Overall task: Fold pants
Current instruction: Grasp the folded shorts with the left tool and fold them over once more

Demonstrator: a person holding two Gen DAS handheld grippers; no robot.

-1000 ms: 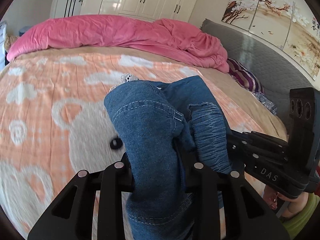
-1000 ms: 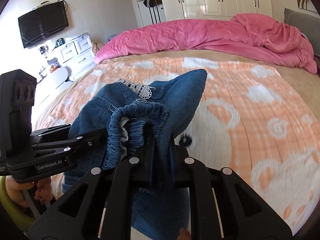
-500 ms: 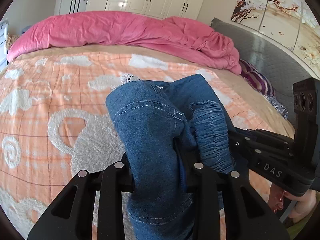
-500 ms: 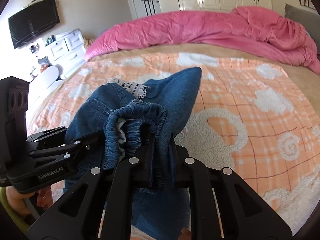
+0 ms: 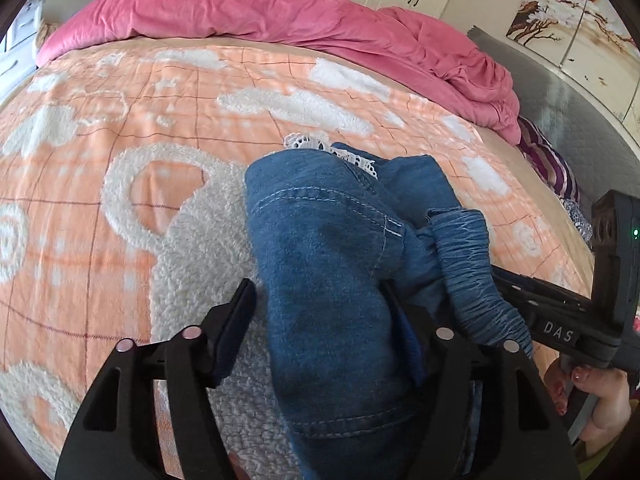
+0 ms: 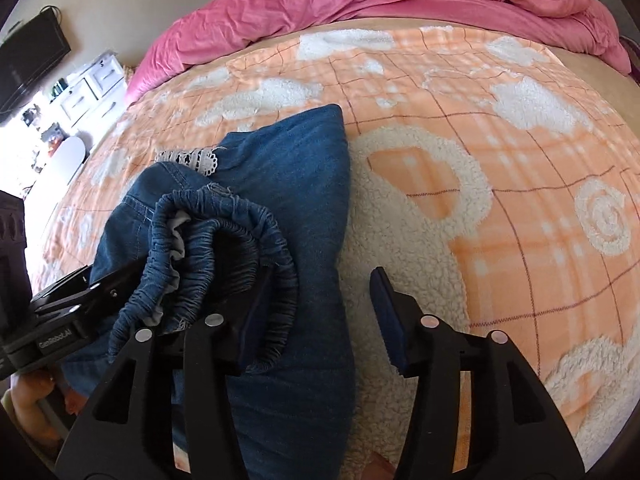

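Denim pants (image 5: 332, 280), soft, limp and likely bulky at the elastic waistband (image 6: 224, 248), are seen bunched on the bed's orange blanket (image 5: 100, 240) between the wide-spread left tool (image 5: 320, 320) and wide-spread right tool (image 6: 320, 304), ungripped.

Pants (image 5: 332, 280) on the blanket (image 5: 100, 240) between both grippers' spread fingers (image 6: 390, 316), duvet (image 5: 240, 12) behind.

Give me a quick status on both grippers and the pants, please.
Left gripper open. Right gripper open. Denim pants bunched on the orange blanket, draped over the fingers. Nothing in the way.
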